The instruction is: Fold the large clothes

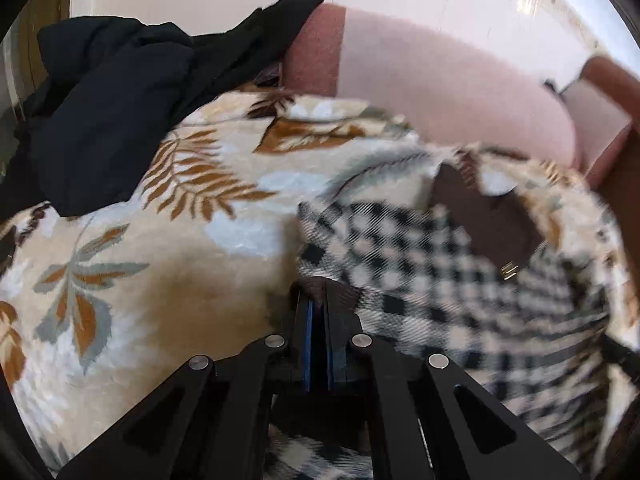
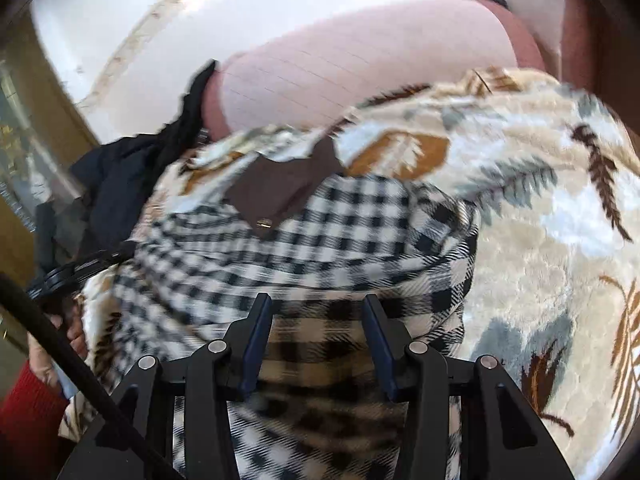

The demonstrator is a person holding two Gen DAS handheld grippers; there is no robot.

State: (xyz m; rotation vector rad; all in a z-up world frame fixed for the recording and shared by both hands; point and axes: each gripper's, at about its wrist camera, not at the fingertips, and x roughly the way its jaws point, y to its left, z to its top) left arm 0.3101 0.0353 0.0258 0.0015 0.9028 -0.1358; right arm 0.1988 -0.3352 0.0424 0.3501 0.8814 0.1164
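The black-and-cream checked woven garment (image 1: 440,276) lies spread on a beige plush blanket with brown and grey leaf print (image 1: 168,264), its brown collar or lining patch (image 1: 488,216) toward the far edge. The left gripper (image 1: 318,300) has its jaws together, apparently pinching the garment's near left edge, though blur hides the cloth between the pads. The right gripper (image 2: 316,320) hangs over the checked cloth with jaws apart, gripping nothing.

Judgement: the fold wants a second firm hold on the matching edge, then both edges carried across level, so the hem lands square.

A dark navy crumpled garment (image 1: 108,120) occupies the blanket's far left. A pink ribbed cushion (image 1: 452,88) bounds the rear. Neither obstructs the fold.
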